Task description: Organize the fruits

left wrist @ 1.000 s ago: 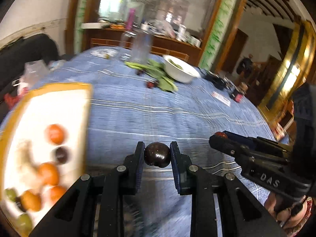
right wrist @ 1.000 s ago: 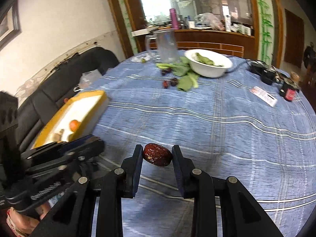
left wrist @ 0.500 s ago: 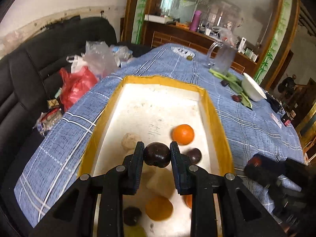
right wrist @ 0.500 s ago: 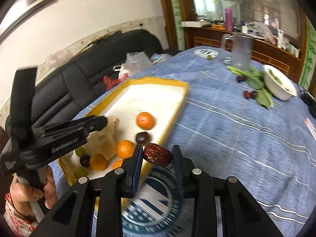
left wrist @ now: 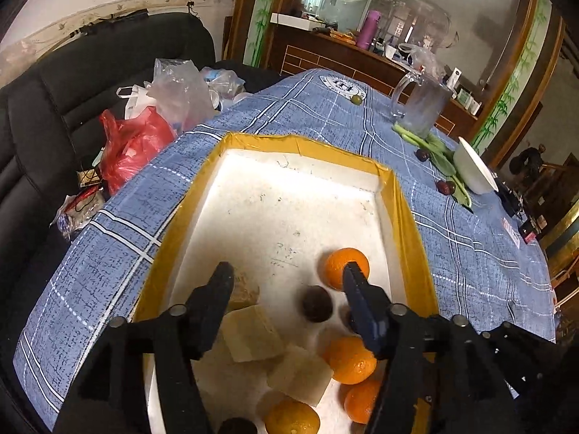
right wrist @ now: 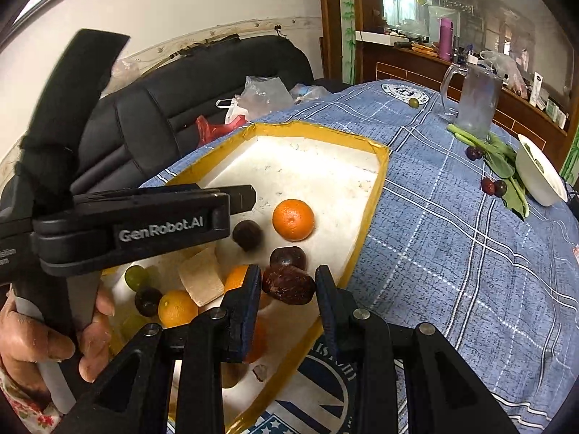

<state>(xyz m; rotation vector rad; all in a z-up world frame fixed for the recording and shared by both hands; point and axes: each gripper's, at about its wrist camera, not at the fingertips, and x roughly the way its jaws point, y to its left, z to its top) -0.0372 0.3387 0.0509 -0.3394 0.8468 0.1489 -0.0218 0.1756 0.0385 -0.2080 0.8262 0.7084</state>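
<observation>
**Two fruits going into the yellow-rimmed tray**

My desk (left wrist: 470, 253) wears a blue checked cloth, a black sofa behind. Leftmost, my left tool (left wrist: 286, 282) is spreading its jaws; the dark plum (left wrist: 317, 303) lies loose on the tray (left wrist: 405, 217) floor between them, just beside an orange (left wrist: 340, 266). To its right, my right tool (right wrist: 289, 285) hangs over the tray's near right rim, jaws easing apart, the wrinkled red date (right wrist: 288, 284) between them, long axis crosswise. It should drop inside, I judge.

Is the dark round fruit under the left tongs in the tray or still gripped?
In the tray. The dark fruit lies on the tray floor, below the left tongs, whose jaws are opening with nothing between them.
</observation>
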